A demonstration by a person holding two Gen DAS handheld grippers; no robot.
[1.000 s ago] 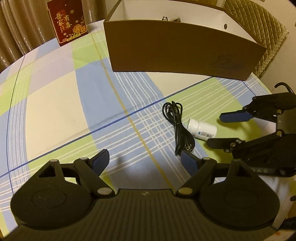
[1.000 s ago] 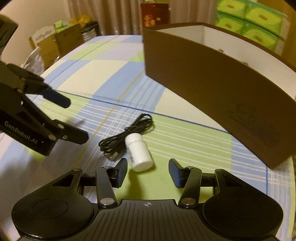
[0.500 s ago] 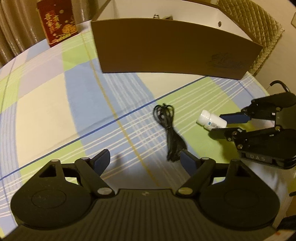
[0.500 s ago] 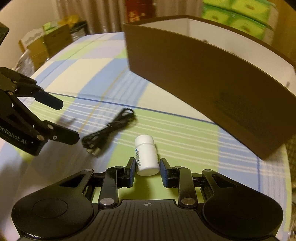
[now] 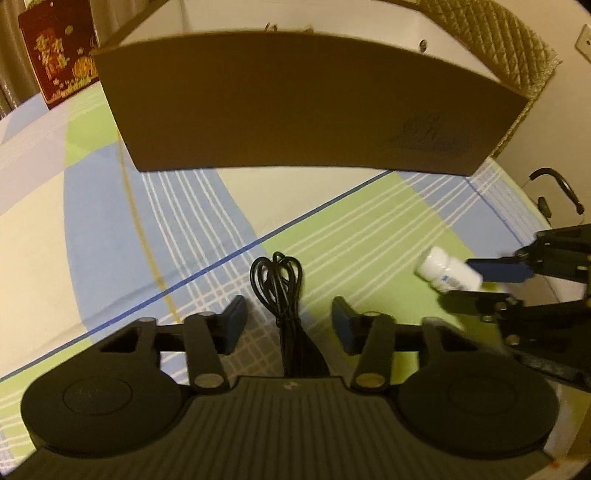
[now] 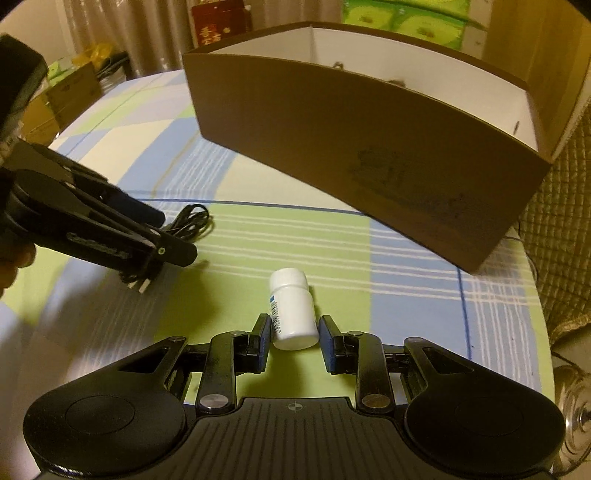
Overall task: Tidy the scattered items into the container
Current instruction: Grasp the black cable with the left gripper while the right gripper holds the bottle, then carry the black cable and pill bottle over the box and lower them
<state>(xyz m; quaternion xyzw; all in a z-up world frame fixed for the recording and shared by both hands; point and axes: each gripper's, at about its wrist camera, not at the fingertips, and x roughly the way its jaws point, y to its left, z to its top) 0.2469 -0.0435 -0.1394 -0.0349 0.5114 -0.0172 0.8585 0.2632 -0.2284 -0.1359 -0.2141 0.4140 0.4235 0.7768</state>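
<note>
A brown cardboard box (image 5: 295, 103) with a white inside stands open at the back of the table; it also shows in the right wrist view (image 6: 354, 136). A coiled black cable (image 5: 280, 291) lies on the cloth between the fingers of my left gripper (image 5: 288, 325), which is open around it. My right gripper (image 6: 293, 336) is shut on a white pill bottle (image 6: 293, 310) and holds it off the cloth; the bottle also shows in the left wrist view (image 5: 447, 273). The cable shows under the left gripper in the right wrist view (image 6: 184, 225).
A checked cloth (image 5: 110, 206) covers the round table. A red box (image 5: 59, 55) stands at the back left. A quilted chair back (image 5: 517, 40) is behind the box. Green tissue packs (image 6: 402, 14) and cartons (image 6: 62, 96) lie beyond the table.
My right gripper closed on the pill bottle and lifted it. My left gripper moved right and forward over the cable and narrowed around it. Both moved nearer the box.
</note>
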